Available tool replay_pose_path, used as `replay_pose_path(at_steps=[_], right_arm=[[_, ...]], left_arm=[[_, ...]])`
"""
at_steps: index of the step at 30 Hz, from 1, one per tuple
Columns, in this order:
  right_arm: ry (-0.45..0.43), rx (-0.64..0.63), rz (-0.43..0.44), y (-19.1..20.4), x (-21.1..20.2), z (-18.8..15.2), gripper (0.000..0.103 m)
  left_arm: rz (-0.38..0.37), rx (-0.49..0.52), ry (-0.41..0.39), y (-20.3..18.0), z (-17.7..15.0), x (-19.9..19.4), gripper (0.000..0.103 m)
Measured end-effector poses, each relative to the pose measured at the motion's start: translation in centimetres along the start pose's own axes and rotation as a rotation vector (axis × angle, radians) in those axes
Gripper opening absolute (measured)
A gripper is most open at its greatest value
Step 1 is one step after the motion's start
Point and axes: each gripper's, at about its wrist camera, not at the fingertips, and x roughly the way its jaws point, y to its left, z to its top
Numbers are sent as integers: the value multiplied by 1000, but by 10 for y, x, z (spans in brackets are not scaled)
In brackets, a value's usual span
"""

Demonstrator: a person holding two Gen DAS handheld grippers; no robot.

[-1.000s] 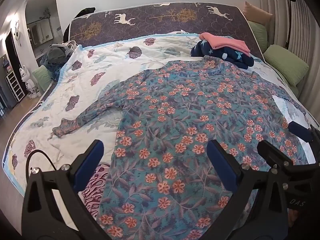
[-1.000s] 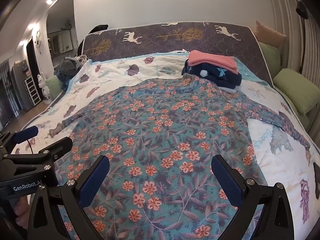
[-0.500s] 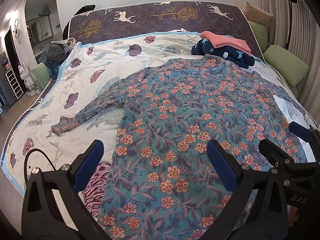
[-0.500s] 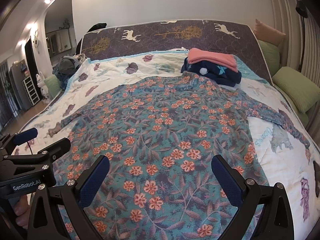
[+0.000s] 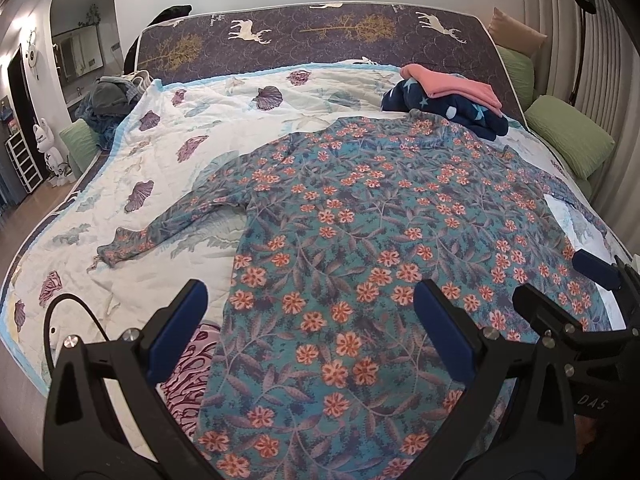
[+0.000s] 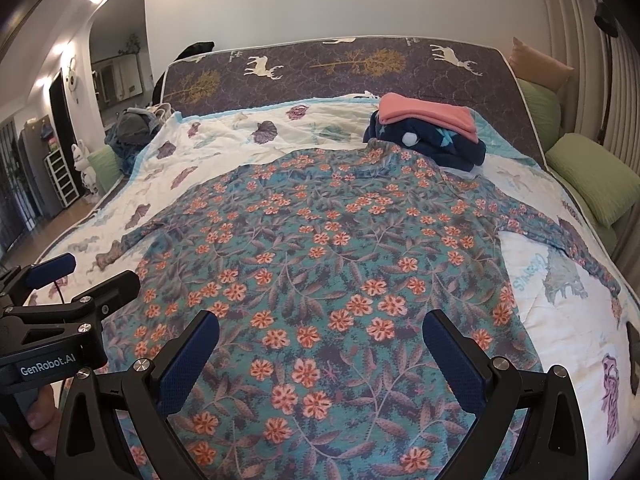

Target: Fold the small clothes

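From the left wrist camera, the floral top (image 5: 360, 240) lay flat on the bed quilt (image 5: 192, 184), its long axis running from the foot edge, where the hem hung nearest the gripper, up toward the headboard (image 5: 320, 40). The collar end pointed at the headboard and touched a stack of folded clothes (image 5: 448, 100) near the quilt's far right corner (a pink piece on top of a navy starred one). One sleeve (image 5: 160, 232) stretched out toward the left edge of the bed, bent slightly downward at the cuff. The left gripper (image 5: 308, 328) hovered over the hem with its blue-padded jaws spread wide and nothing between them. The right gripper (image 5: 580, 300) showed at the right side of this view, also above the hem. A green pillow (image 5: 568, 140) sat just off the bed's right edge, and a heap of grey clothes (image 5: 112, 96) lay at the far left corner.

From the right wrist camera, the floral top (image 6: 340, 260) filled the middle of the bed, collar still toward the headboard (image 6: 340, 64) and tucked against the folded stack (image 6: 428, 128). Its other sleeve (image 6: 560, 240) ran out toward the right edge of the quilt (image 6: 560, 320), angling down toward the foot. The right gripper (image 6: 320, 360) hung above the lower body of the top, jaws wide apart and holding nothing. The left gripper (image 6: 60, 280) came into view at the left, over the hem corner, with fingers of a hand (image 6: 40, 420) wrapped on its handle below.
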Motion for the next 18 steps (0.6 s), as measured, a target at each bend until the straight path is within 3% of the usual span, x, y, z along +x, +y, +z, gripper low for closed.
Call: replay_pose_path(at_steps=[3, 8, 18], right_arm=[[2, 2, 1, 0, 0, 0, 103], [7, 9, 3, 0, 1, -2, 103], [14, 9, 1, 1, 3, -3, 103]], left_arm=[[3, 9, 10, 2, -1, 1, 102], [10, 9, -38, 2, -2, 1, 102], [6, 5, -24, 3, -3, 2, 102]])
